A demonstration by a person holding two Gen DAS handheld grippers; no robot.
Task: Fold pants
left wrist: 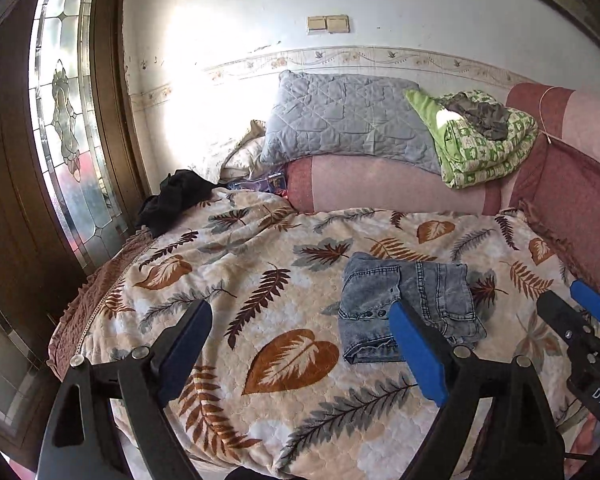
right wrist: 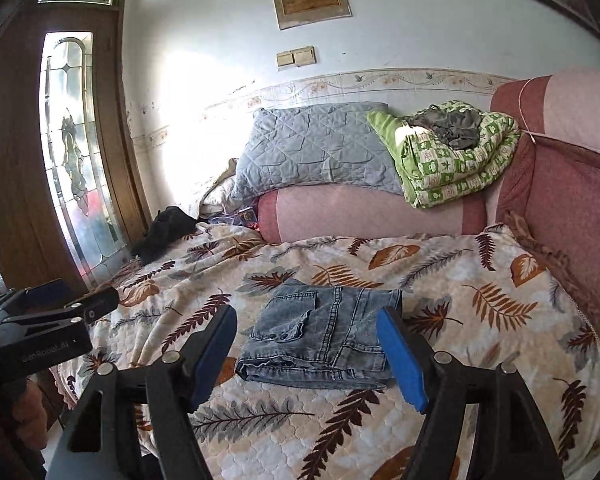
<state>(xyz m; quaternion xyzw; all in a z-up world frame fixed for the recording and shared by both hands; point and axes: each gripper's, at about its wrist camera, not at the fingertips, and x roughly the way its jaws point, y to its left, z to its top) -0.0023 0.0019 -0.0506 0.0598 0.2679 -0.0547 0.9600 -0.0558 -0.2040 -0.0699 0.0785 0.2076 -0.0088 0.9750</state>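
I see the jeans (right wrist: 320,336) lying folded into a compact denim bundle on the leaf-print blanket (right wrist: 480,304), near the middle of the bed and a little toward its near edge, flat and apart from both tools. My right gripper (right wrist: 308,356) hangs above the near side of the bundle with its blue pads spread wide and nothing between them. My left gripper (left wrist: 300,348) is likewise released, jaws wide over bare blanket just left of the jeans. Farther out, a pink bolster (right wrist: 364,212) runs along the far side of the blanket; on it rest a grey quilted pillow (right wrist: 312,148) and, to its right, a folded green patterned quilt (right wrist: 452,164) with a crumpled grey cloth (right wrist: 456,126) on top. A dark garment (right wrist: 164,232) lies at the far left corner by the leaded-glass door (right wrist: 72,152).
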